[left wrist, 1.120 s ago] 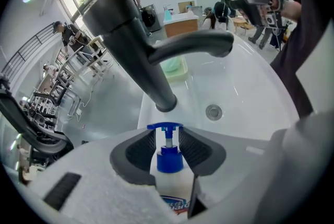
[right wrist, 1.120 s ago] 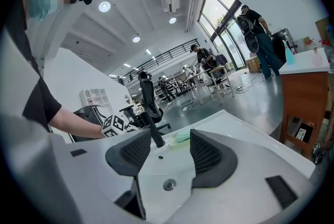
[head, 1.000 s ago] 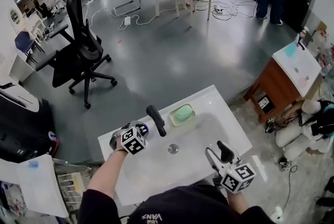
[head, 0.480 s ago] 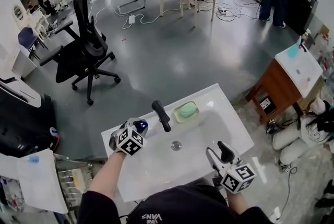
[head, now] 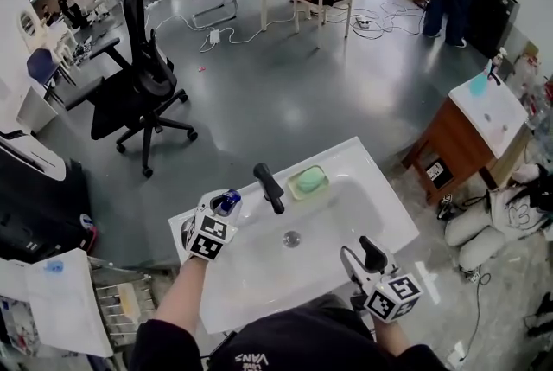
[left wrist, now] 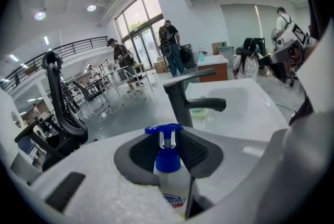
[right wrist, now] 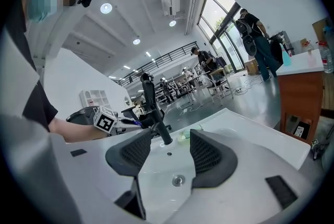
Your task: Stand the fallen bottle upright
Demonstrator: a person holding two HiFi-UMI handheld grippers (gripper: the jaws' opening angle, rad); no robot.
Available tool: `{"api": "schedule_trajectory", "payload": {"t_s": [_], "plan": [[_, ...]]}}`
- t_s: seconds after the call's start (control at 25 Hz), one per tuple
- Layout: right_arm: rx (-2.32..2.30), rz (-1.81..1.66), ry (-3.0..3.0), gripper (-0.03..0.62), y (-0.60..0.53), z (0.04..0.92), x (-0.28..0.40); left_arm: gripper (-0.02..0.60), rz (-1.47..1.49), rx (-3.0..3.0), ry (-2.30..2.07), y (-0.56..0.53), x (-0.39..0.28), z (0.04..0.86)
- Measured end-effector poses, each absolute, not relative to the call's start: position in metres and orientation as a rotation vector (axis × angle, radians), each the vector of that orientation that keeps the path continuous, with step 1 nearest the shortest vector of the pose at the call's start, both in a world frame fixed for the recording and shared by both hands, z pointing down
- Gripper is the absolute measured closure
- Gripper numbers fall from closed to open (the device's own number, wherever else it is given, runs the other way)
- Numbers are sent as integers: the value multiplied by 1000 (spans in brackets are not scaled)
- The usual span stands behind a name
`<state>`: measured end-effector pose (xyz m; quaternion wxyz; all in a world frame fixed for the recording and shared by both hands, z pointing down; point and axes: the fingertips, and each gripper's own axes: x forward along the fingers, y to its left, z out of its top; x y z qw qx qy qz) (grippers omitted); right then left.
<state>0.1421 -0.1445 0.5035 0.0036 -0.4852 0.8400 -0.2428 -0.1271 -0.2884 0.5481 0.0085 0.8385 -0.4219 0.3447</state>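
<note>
White in the body and blue at the pump head, the bottle (left wrist: 169, 186) is clamped at its neck between the pads of the left gripper (left wrist: 166, 140), whose jaws have just been closing and now stand narrow on it. The pump head points away from the gripper and the body runs back towards it. In the head view the bottle sits over the back left corner of the white washbasin (head: 380, 198), just left of the black faucet (head: 269, 188). A green soap dish (head: 308, 182) lies right of the faucet. The right gripper (right wrist: 171, 140) hangs over the near side of the bowl, jaws wide apart with nothing between them.
</note>
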Motion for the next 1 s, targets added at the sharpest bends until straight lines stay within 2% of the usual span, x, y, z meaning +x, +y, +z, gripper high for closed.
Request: {"api": "schedule_trajectory", "payload": {"t_s": [0.76, 1.0], "plan": [[-1693, -772, 2517, 376, -94, 502, 158, 477, 158, 2672, -1579, -303, -123, 476], [-1707, -770, 2525, 376, -84, 501, 158, 477, 33, 2652, -1634, -310, -126, 474]]}}
